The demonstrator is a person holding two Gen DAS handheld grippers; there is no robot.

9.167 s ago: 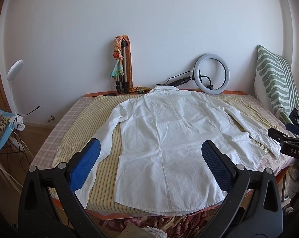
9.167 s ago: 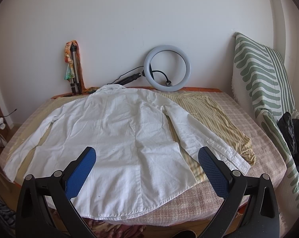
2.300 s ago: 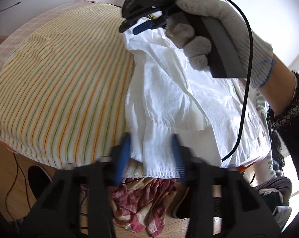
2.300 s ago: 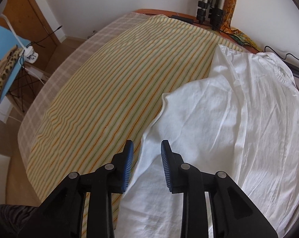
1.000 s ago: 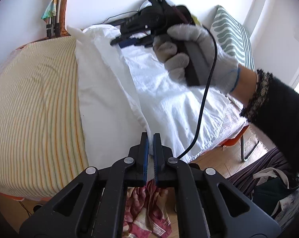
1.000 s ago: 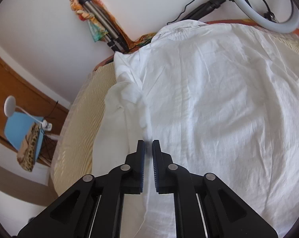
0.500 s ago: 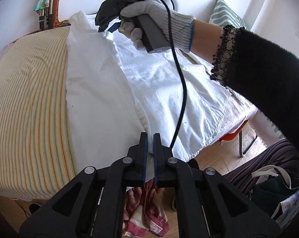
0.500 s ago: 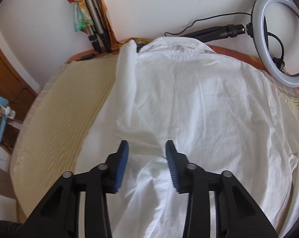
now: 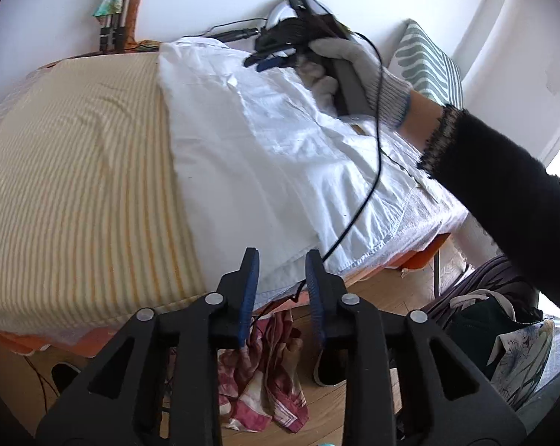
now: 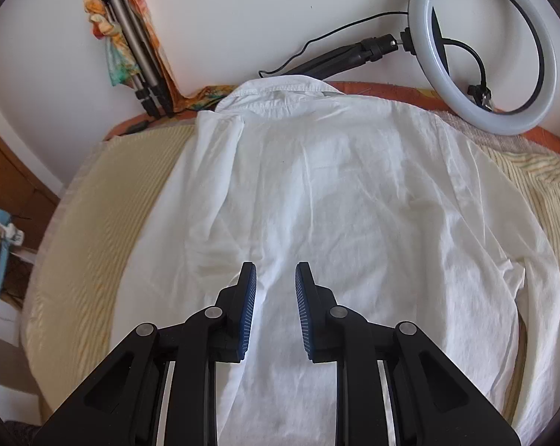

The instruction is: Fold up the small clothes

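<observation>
Showing both grippers over a white shirt (image 10: 354, 204) spread back-up on a striped yellow cloth (image 9: 75, 171) covering the bed. Left gripper (image 9: 282, 260): jaws opening, a modest gap between the blue pads, poised at the shirt's folded lower edge near the bed's front; no fabric is pinched between them. Right gripper (image 10: 275, 275): jaws parted by a narrow gap, hovering above the shirt's middle back, pads pressing on nothing. A gloved hand (image 9: 347, 63) grasps the right gripper's handle. A ring light (image 10: 480, 48) leans on the wall.
</observation>
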